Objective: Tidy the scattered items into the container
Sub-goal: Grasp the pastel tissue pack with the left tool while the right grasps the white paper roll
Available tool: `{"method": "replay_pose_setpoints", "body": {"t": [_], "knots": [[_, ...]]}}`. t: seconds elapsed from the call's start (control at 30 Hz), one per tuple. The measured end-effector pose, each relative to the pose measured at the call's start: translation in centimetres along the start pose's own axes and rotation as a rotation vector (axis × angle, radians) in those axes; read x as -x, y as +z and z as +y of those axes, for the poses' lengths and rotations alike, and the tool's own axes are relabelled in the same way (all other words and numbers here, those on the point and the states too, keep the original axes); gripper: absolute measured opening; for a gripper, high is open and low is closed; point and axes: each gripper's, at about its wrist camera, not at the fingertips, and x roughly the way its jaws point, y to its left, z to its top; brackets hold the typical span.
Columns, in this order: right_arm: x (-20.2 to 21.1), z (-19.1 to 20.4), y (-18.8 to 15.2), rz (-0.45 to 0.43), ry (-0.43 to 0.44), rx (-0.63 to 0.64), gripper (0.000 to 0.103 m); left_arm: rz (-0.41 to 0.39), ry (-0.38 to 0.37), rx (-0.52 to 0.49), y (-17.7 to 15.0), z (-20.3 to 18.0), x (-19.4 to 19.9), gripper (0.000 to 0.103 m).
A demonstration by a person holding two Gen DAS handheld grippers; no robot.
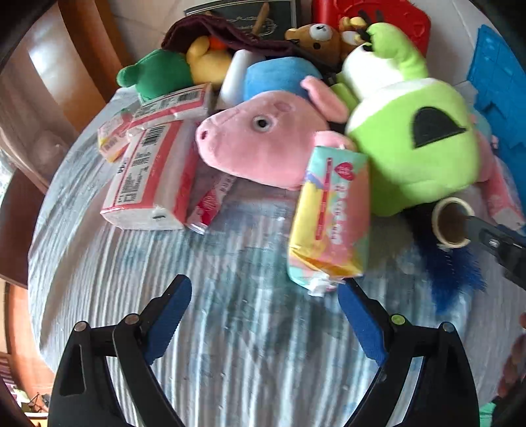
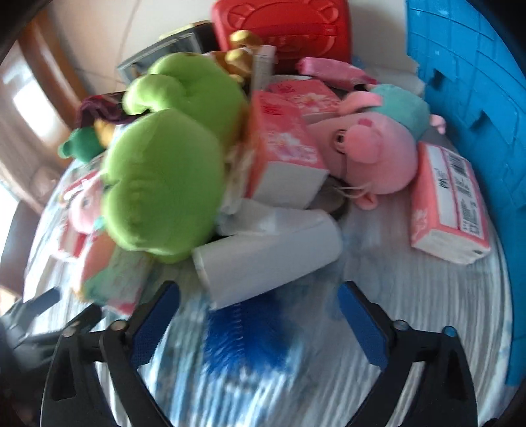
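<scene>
A heap of items lies on a striped cloth. In the left wrist view a pink pig plush [image 1: 263, 144], a green plush [image 1: 411, 141], a pastel tissue pack [image 1: 332, 216], red-white tissue packs [image 1: 148, 184] and a tape roll [image 1: 452, 221] lie ahead. My left gripper [image 1: 264, 292] is open and empty, its right finger just below the pastel pack. In the right wrist view my right gripper [image 2: 258, 295] is open, just short of a white cup [image 2: 266, 256] lying on its side, with a blue brush [image 2: 230, 341] between the fingers. The blue container [image 2: 466, 82] stands at the right.
A red box [image 2: 282, 29] and a dark framed board [image 1: 243, 16] stand at the back. More plush toys [image 1: 203, 62] are piled behind the pig. A second pink plush [image 2: 378, 157] and a tissue pack [image 2: 450, 203] lie beside the blue container. Wooden furniture stands left.
</scene>
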Motion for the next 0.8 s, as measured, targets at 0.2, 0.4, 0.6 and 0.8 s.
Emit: {"method": "replay_pose_setpoints", "body": {"t": [0.2, 0.4, 0.6, 0.8], "knots": [[1.3, -4.0, -1.5, 0.029, -0.085, -0.087, 0.091, -0.02, -0.02, -0.088, 1.3, -2.9, -0.3, 0.092], [2.8, -7.8, -3.3, 0.061, -0.18, -0.167, 0.091, 0.073, -0.048, -0.073, 1.9, -3.8, -4.6, 0.053], [3.5, -7.6, -2.9, 0.027, -0.086, -0.185, 0.09, 0.07, -0.083, -0.036, 1.8, -4.8, -5.0, 0.044], [-0.2, -5.9, -1.7, 0.058, -0.065, -0.121, 0.067, 0.035, -0.05, -0.024, 2.0, -5.1, -5.3, 0.044]]}}
